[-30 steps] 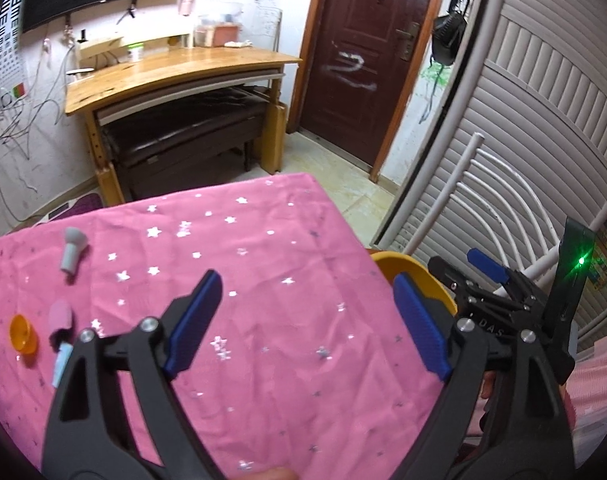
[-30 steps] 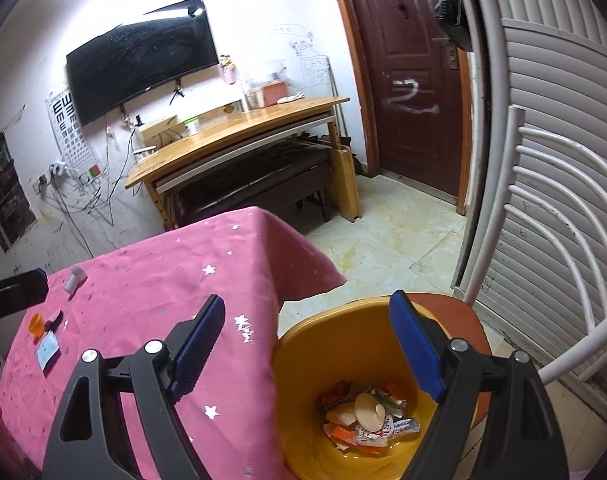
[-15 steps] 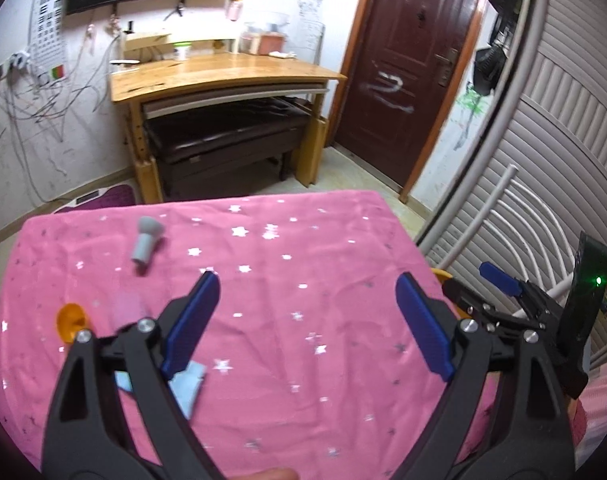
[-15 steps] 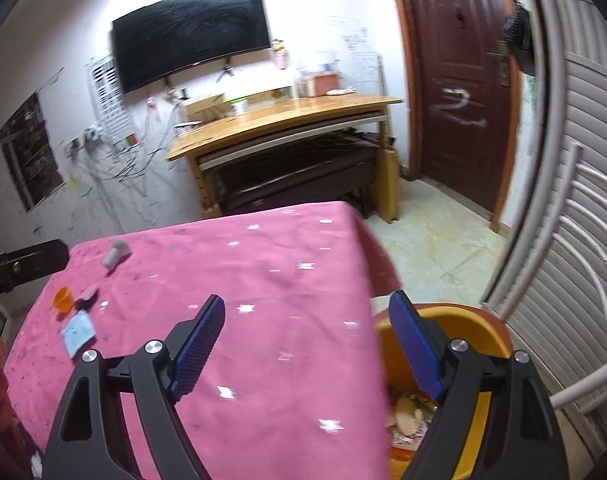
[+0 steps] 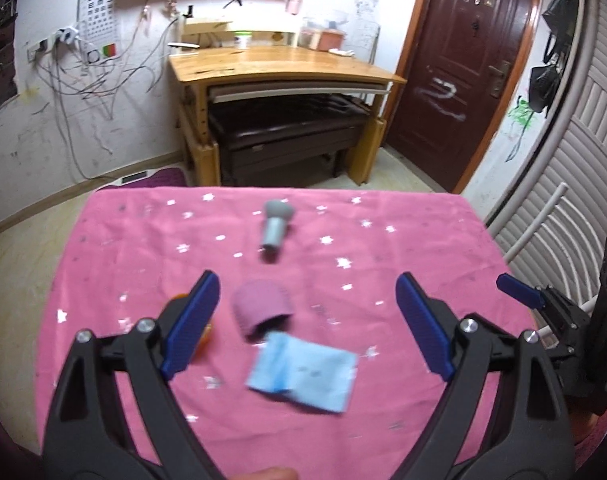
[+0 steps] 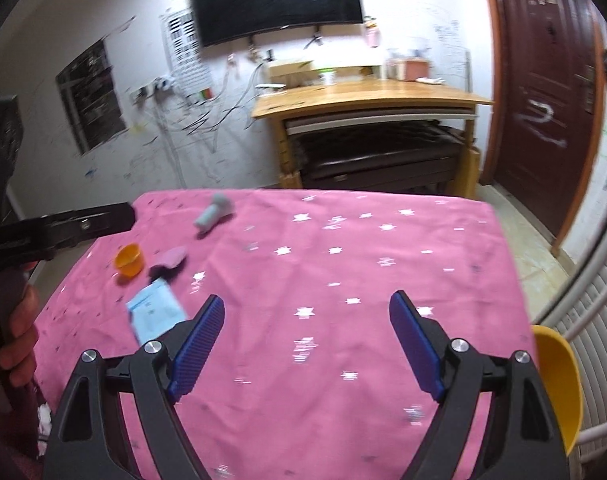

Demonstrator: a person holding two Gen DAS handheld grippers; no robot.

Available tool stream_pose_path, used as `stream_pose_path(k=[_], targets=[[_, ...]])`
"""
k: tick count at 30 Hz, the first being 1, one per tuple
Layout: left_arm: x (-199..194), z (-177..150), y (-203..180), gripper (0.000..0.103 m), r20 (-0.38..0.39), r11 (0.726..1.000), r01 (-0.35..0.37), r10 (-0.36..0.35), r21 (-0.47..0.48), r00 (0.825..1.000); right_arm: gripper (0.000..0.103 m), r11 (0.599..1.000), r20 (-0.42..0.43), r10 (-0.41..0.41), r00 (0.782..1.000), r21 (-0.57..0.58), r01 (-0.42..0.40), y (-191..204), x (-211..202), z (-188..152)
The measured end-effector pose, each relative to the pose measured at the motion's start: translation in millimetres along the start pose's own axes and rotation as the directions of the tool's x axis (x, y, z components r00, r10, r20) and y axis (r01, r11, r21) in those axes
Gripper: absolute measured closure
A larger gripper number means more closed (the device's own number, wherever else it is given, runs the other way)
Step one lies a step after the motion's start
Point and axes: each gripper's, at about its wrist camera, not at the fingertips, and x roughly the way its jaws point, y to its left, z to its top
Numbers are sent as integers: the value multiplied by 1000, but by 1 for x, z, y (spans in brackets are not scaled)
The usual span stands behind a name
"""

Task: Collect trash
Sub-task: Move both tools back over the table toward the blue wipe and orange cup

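Several bits of trash lie on the pink starred tablecloth (image 5: 383,248): a light blue packet (image 5: 303,376), a pink cup on its side (image 5: 261,308), a grey capped tube (image 5: 274,224) and an orange cup (image 6: 129,258) half hidden behind the left finger in the left wrist view. My left gripper (image 5: 307,320) hovers open above the pink cup and blue packet, holding nothing. My right gripper (image 6: 307,344) is open over bare cloth, right of the blue packet (image 6: 155,314). The yellow bin (image 6: 559,376) sits off the table's right edge.
A wooden desk (image 5: 279,64) with a dark bench under it stands past the table, a brown door (image 5: 467,60) to its right. White slatted panels and a white rail (image 5: 543,216) line the right side. A hand (image 6: 19,332) holds the left gripper's handle.
Both grippers swung left from the yellow bin toward the trash pile. The packet and pink cup now lie between the left fingers; the bin has slid to the right view's edge.
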Motion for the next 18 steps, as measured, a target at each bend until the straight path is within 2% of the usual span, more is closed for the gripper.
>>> stream_pose_path(k=[8, 16, 18], targets=[[9, -6, 41, 17, -46, 999, -34, 32, -38, 998, 23, 990, -61, 118, 991, -71, -123, 48, 21, 1], [24, -14, 60, 18, -96, 999, -41, 40, -8, 995, 23, 973, -109, 158, 981, -154, -174, 85, 37, 0], [27, -15, 64, 23, -108, 999, -43, 42, -10, 993, 23, 968, -123, 165, 979, -171, -184, 92, 41, -1]])
